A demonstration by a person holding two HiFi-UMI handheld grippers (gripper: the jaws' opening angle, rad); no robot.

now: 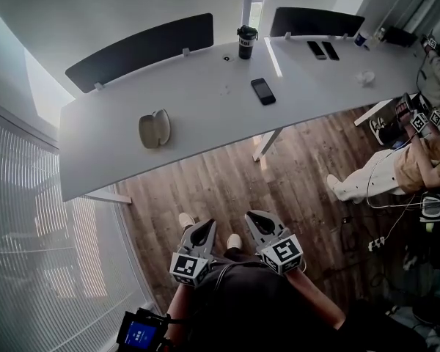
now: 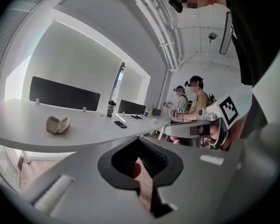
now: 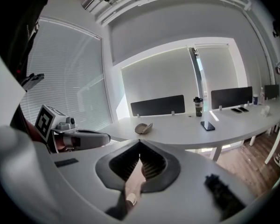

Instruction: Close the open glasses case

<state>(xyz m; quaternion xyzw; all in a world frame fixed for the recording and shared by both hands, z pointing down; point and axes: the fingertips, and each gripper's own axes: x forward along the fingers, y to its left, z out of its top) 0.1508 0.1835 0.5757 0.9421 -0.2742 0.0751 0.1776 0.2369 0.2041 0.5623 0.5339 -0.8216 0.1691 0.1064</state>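
Head view: a person stands back from the white tabletop (image 1: 205, 123), with the left gripper (image 1: 204, 229) and right gripper (image 1: 258, 221) held close to the body, each with its jaws pressed together on nothing. The open beige glasses case (image 1: 154, 129) lies well apart from both, on the tabletop's left part, left of a smartphone (image 1: 262, 91). The closing looks not yet begun; the next move calls for a reach forward to the case, then pressing its raised lid down.

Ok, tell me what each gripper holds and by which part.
Nothing: left gripper and right gripper are shut, empty; glasses case lies on the table.
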